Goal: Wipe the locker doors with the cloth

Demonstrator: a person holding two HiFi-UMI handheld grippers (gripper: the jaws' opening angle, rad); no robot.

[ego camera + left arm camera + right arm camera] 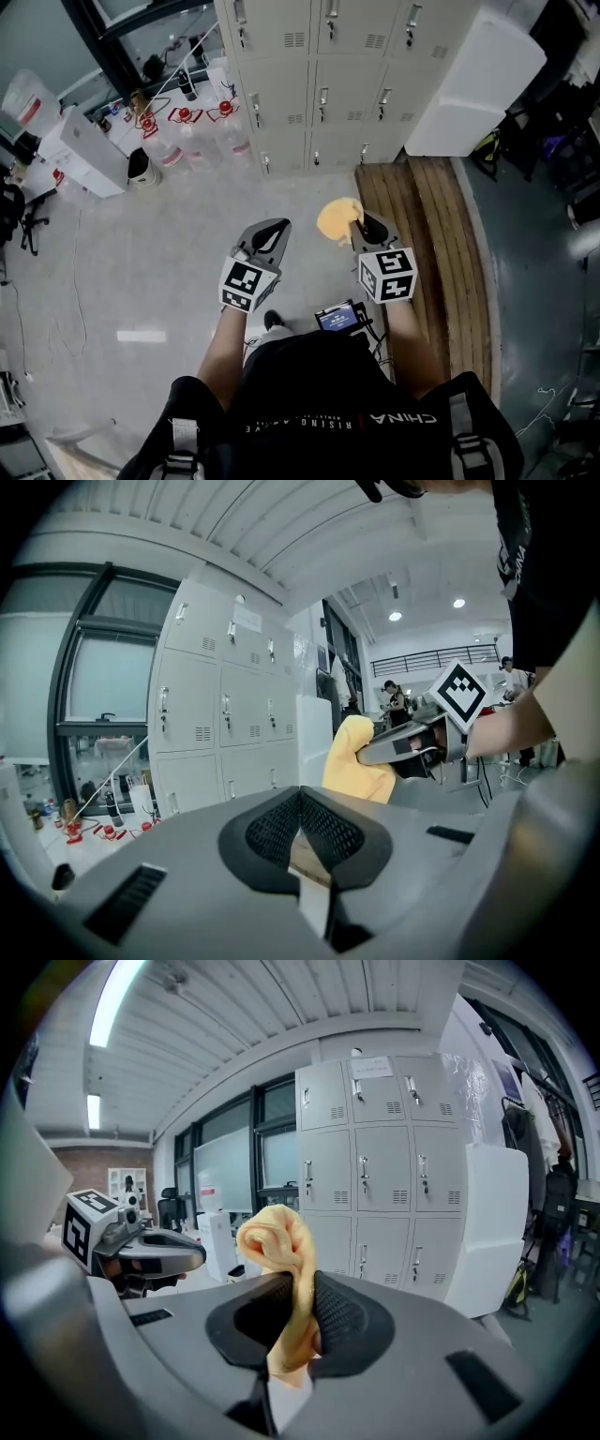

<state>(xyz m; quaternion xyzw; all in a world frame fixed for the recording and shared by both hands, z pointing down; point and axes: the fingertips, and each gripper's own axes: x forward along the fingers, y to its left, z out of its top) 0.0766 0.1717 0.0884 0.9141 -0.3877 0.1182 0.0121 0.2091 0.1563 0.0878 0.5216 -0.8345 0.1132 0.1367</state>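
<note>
Just short of the job: a person stands on a pale grey floor facing a bank of grey metal locker doors (319,84), a two-jaw tool in each hand. At far left, clear plastic water bottles with red caps (192,141) sit on the floor beside the lockers, out of the way of the doors.

The left tool (272,234) is held level at waist height with its jaws drawn together on nothing, which suggests it is only a spare hand for now.

Just to its right, the right tool (367,225) is clamped on a soft yellow cloth (336,220). The jaws pinch the fabric low down, so a rolled bunch stands proud of the tips. That grip looks meant to give a padded face to press on the metal.

The cloth hangs in the air well apart from the doors and touches none of them, so wiping has not yet begun.

Further right, a slatted brown wooden platform (441,244) runs along the floor, and a large white panel (473,89) leans against the locker bank, covering its right end.
</note>
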